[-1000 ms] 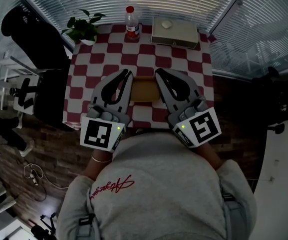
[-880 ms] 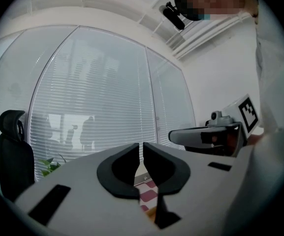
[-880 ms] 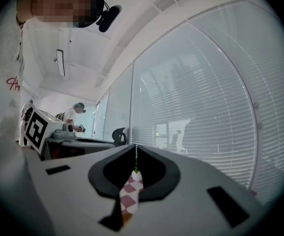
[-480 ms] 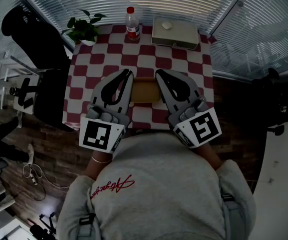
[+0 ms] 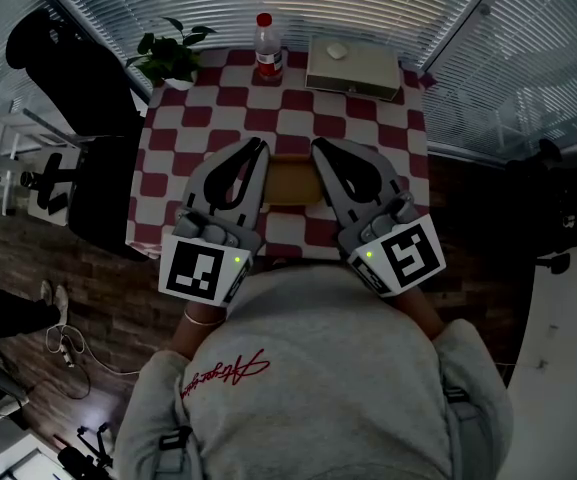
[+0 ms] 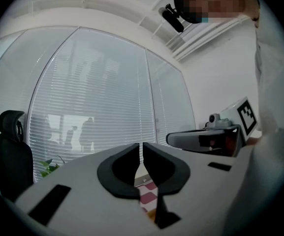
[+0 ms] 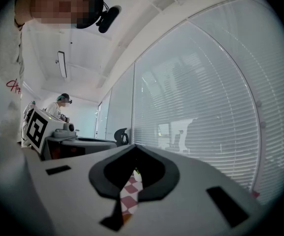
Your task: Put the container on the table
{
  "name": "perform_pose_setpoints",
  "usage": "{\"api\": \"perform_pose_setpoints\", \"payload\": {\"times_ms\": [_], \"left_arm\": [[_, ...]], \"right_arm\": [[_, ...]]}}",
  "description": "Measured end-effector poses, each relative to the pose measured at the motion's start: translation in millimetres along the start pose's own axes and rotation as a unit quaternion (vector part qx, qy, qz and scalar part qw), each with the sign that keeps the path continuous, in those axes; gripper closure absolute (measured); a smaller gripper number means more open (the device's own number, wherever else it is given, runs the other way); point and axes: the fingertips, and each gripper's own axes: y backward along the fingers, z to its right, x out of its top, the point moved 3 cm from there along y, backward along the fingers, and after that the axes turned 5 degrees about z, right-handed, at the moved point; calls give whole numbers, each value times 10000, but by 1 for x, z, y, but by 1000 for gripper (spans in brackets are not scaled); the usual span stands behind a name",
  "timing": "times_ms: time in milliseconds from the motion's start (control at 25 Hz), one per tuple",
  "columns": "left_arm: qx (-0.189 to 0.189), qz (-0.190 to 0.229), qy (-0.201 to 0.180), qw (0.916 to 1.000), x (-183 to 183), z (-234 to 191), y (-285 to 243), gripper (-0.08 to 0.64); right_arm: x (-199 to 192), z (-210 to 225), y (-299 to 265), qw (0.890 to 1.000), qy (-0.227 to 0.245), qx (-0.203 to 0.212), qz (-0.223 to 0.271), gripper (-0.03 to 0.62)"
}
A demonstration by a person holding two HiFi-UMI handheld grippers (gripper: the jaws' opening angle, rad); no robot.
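Note:
A tan, flat container [image 5: 289, 181] lies on the red-and-white checked table [image 5: 358, 118], near its front edge. My left gripper [image 5: 259, 147] hangs just left of it and my right gripper [image 5: 317, 146] just right of it, both pointing toward the window. Both are shut with nothing between the jaws; whether their sides touch the container I cannot tell. In the left gripper view the left gripper [image 6: 142, 149] shows its tips meeting over the checked cloth. The right gripper [image 7: 134, 151] looks the same in the right gripper view.
A beige box [image 5: 352, 66] with a small white thing on top stands at the table's back right. A red-capped bottle [image 5: 265, 46] and a potted plant [image 5: 168, 56] stand at the back left. A black chair [image 5: 88, 98] is left of the table, window blinds behind.
Neither gripper has moved and the container lies as before. A person's legs at the left edge of the floor have shifted toward the bottom of the picture.

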Motion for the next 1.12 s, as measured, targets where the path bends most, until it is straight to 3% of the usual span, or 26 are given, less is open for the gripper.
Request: {"api": "perform_pose_setpoints", "payload": {"times_ms": [1120], "left_arm": [[-117, 51, -2, 9999, 4, 7, -2, 529]], "right_arm": [[4, 3, 4, 10000, 15, -30, -12, 583]]}}
